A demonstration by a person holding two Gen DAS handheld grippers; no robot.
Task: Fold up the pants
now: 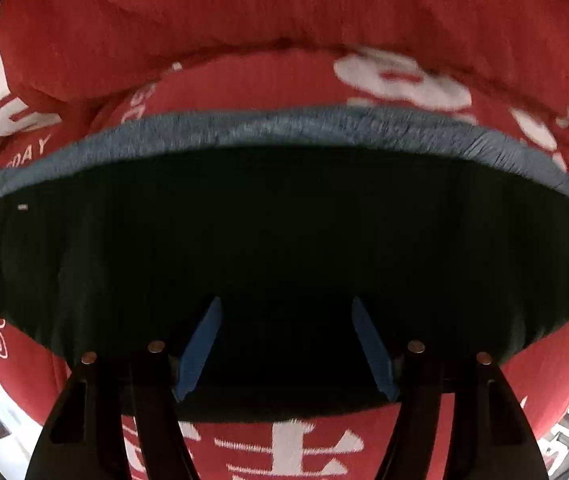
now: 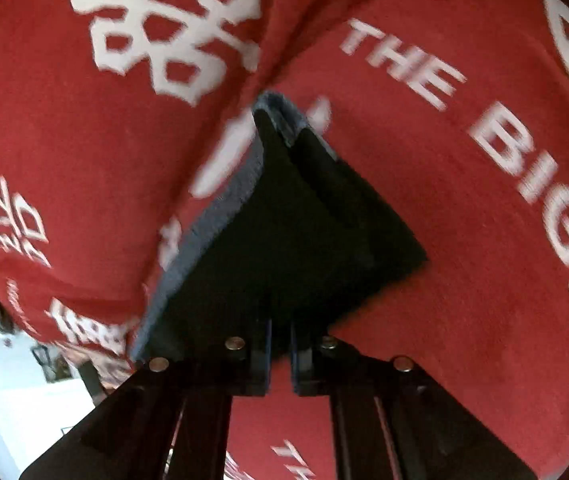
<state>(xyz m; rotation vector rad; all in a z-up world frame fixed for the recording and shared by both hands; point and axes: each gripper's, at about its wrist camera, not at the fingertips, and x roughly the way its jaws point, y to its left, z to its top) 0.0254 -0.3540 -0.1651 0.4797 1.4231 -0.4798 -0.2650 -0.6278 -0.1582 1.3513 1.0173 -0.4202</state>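
The pants [image 1: 284, 240] are black with a grey-blue fuzzy hem along the far edge. They lie on a red cover printed with white characters [image 1: 244, 20]. My left gripper [image 1: 286, 308] is open, its blue fingers [image 1: 200, 348] spread over the dark cloth and holding nothing. In the right wrist view my right gripper [image 2: 280, 332] is shut on a fold of the pants [image 2: 292, 220], which rises from the jaws as a dark wedge with the grey-blue hem on its left side.
The red cover [image 2: 424, 140] with white lettering fills both views and is creased and bunched at the back. A white floor and dark objects [image 2: 12, 380] show at the lower left of the right wrist view.
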